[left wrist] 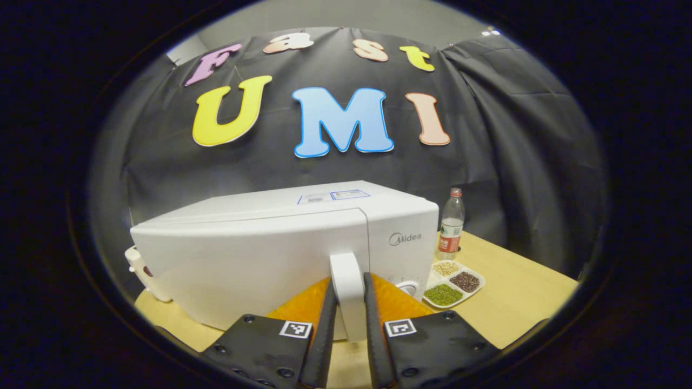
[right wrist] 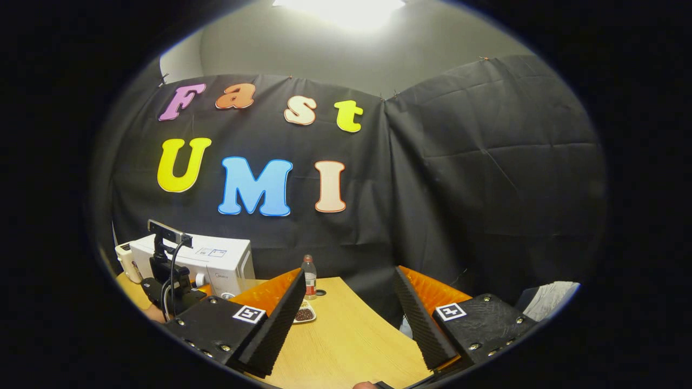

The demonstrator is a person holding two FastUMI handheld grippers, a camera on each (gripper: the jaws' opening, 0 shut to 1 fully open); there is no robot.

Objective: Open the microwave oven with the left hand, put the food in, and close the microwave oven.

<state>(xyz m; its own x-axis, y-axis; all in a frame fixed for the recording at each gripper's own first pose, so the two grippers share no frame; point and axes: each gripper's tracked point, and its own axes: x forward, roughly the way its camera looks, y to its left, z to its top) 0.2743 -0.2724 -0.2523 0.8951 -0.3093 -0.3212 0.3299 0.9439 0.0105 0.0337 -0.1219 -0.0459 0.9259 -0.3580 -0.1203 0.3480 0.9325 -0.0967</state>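
In the left gripper view the white microwave oven (left wrist: 270, 243) stands close in front on the wooden table. My left gripper (left wrist: 349, 282) is shut on its upright white door handle (left wrist: 346, 270), with one finger pressed on each side. The food, a white divided tray of beans (left wrist: 453, 283), lies on the table to the microwave's right. In the right gripper view my right gripper (right wrist: 350, 273) is open above the table with nothing between its fingers. Farther off to its left are the microwave (right wrist: 216, 262), the tray (right wrist: 304, 314) and the left gripper's body (right wrist: 167, 281).
A plastic bottle (left wrist: 451, 222) with a red cap stands behind the tray, seen also as the bottle (right wrist: 308, 276) in the right gripper view. A small white appliance (left wrist: 141, 273) sits at the microwave's left. The table edge (right wrist: 378, 319) runs close to the black cloth.
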